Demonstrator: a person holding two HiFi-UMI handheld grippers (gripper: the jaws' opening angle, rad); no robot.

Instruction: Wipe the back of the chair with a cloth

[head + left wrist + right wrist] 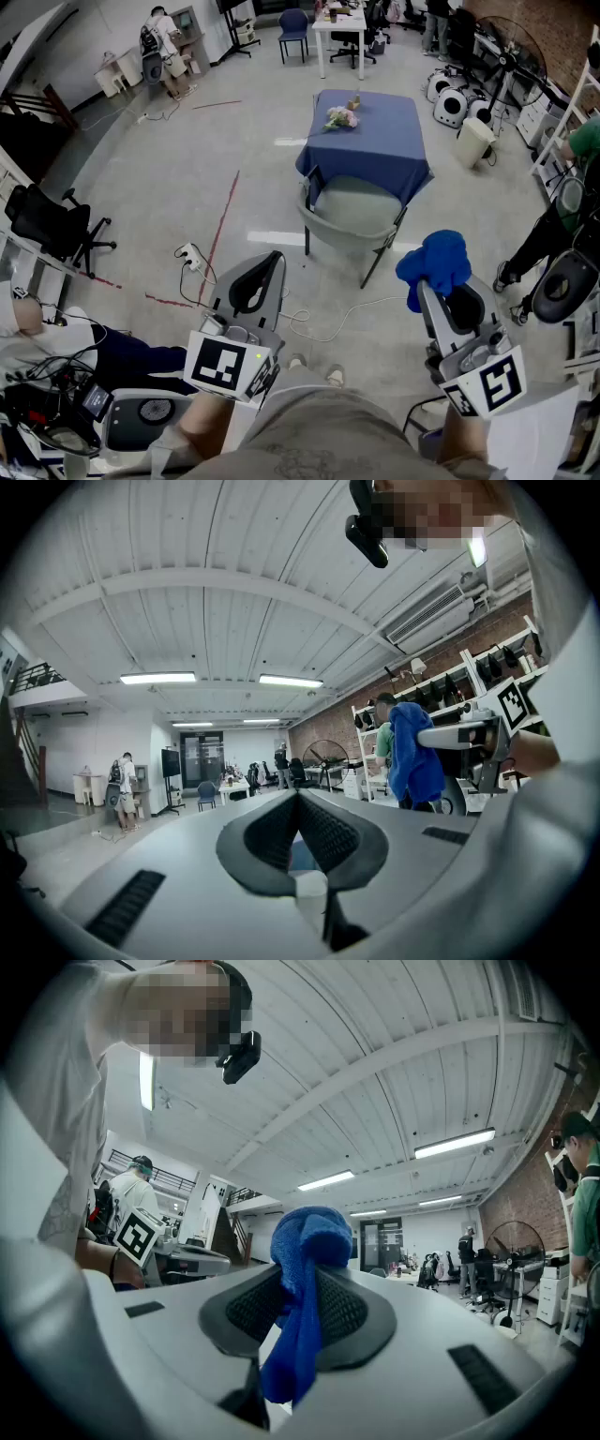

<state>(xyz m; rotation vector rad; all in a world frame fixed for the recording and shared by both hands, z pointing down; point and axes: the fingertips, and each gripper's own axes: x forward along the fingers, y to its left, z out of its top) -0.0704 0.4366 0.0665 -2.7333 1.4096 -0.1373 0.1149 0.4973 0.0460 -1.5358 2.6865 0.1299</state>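
The grey folding chair (352, 220) stands on the floor ahead, its curved back turned toward me, pushed up to a table under a blue cover (370, 141). My right gripper (433, 289) is shut on a blue cloth (436, 265), held level well short of the chair. In the right gripper view the cloth (305, 1279) bulges above the pinched pads and hangs down below them. My left gripper (270, 264) is shut with nothing in it, its pads meeting in the left gripper view (298, 803). That view also shows the cloth (412, 752) off to the right.
A small bunch of flowers (341, 117) lies on the covered table. A power strip with white cable (192, 255) trails over the floor left of the chair. A black office chair (52, 225) is at far left, a person (562, 216) and a white bin (474, 141) at right.
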